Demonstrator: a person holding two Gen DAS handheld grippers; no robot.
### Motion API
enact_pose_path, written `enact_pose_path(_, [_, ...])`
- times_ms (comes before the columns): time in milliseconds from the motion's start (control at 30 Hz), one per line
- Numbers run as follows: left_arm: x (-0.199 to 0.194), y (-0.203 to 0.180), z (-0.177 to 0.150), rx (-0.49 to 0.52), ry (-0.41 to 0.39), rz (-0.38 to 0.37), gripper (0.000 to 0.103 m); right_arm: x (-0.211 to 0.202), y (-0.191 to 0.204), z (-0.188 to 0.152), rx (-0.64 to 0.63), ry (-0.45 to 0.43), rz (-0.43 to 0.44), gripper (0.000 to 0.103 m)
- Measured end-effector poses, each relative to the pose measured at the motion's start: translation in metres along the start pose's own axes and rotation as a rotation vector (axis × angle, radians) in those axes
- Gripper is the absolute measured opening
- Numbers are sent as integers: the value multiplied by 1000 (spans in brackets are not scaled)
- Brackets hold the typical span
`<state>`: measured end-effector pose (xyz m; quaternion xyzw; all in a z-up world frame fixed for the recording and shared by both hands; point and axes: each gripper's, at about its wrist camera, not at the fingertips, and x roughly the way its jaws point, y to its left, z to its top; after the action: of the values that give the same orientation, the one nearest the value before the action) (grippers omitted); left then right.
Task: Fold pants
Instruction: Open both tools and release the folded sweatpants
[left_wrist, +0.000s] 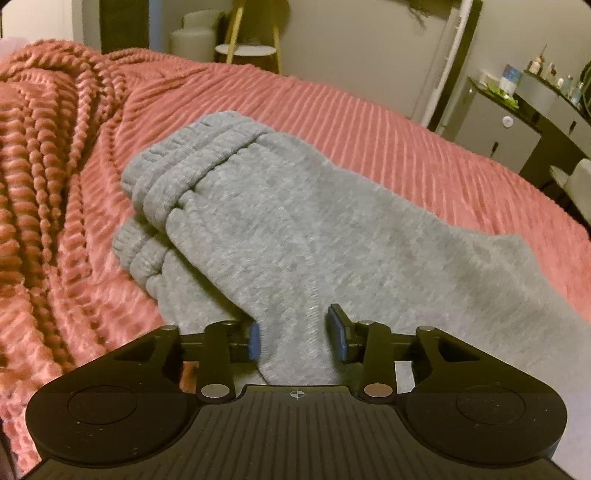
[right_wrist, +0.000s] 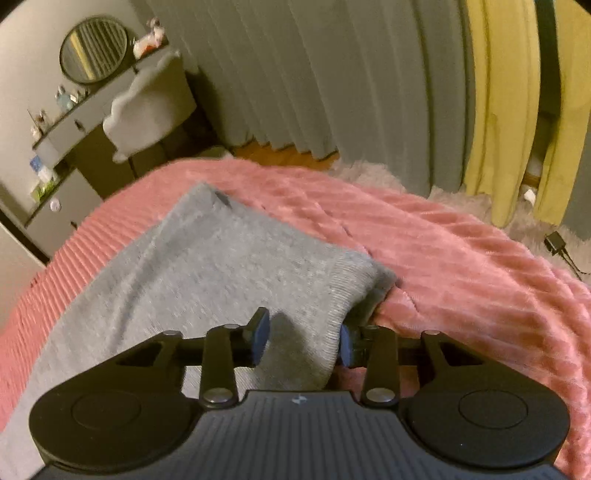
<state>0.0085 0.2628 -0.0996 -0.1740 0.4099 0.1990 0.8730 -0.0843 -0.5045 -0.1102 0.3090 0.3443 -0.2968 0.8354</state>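
Black tool (left_wrist: 295, 334) over fuzzy grey pants (left_wrist: 280, 236)

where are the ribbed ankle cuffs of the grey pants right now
In the left wrist view, the ankle cuffs lie stacked at centre-left on the pink blanket, beyond the left tongs, near the blanket's bunched folds.

Both handheld units, the left gripper (left_wrist: 295, 332) and right gripper (right_wrist: 303, 339), are showing black ribbed housings, silver pivot screws and blue finger pads (left_wrist: 254, 341).
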Motion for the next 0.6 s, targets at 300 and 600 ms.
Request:
enact_pose_path(300, [-11,-7,-3,31,-58,33,22,-23,32,4,-195,-144,-19,4])
enact_pose_path(600, [-29,-18,-20,148,-116,227,75,-7,3,8,-159,-89,-221,32])
